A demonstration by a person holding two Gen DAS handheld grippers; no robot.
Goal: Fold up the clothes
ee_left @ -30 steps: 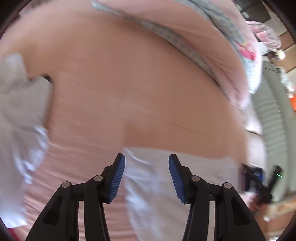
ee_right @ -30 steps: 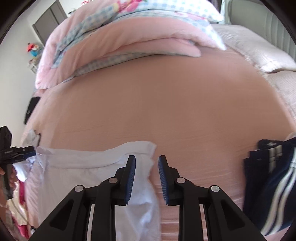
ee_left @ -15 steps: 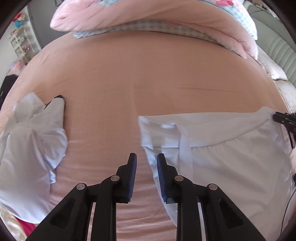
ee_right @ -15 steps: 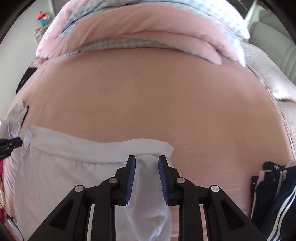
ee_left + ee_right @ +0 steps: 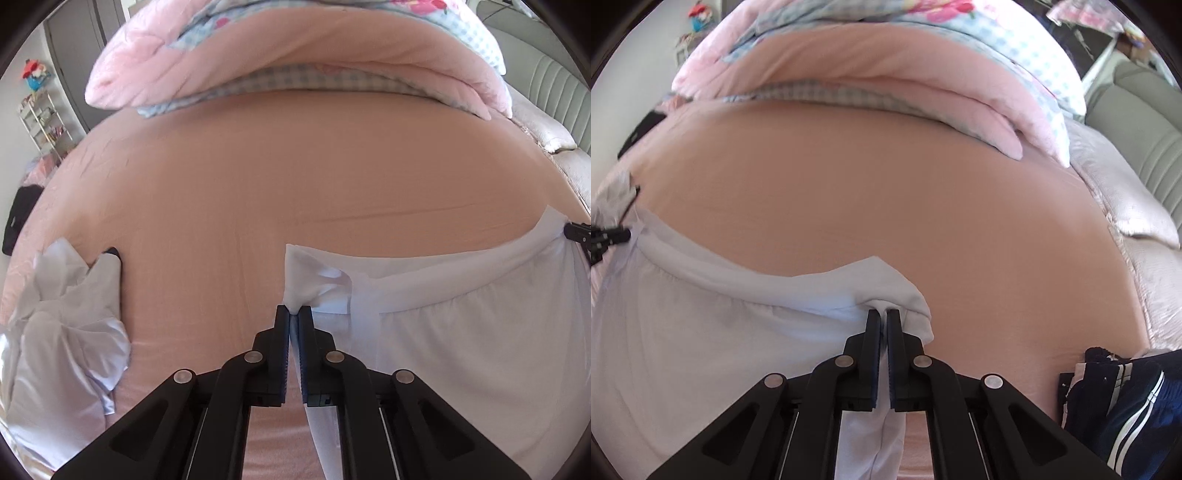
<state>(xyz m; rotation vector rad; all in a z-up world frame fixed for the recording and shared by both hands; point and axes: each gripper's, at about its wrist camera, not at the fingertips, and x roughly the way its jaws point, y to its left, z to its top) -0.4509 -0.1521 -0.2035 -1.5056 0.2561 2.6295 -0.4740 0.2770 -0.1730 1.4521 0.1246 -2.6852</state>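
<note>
Both jaws, gaping a second ago, now pinch the white garment (image 5: 461,332) on the bed (image 5: 295,184): left hand-held gripper (image 5: 294,314) and right hand-held gripper (image 5: 883,317) clamp opposite waistband corners. Grasp secured; fold looks ready.

Both grippers' fingers (image 5: 281,325) (image 5: 873,326) pinched closed

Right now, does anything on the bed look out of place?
Only the crumpled white garment heaped at the left edge, unfolded. Both tongs, left and right, grip the waistband corners evenly.
</note>
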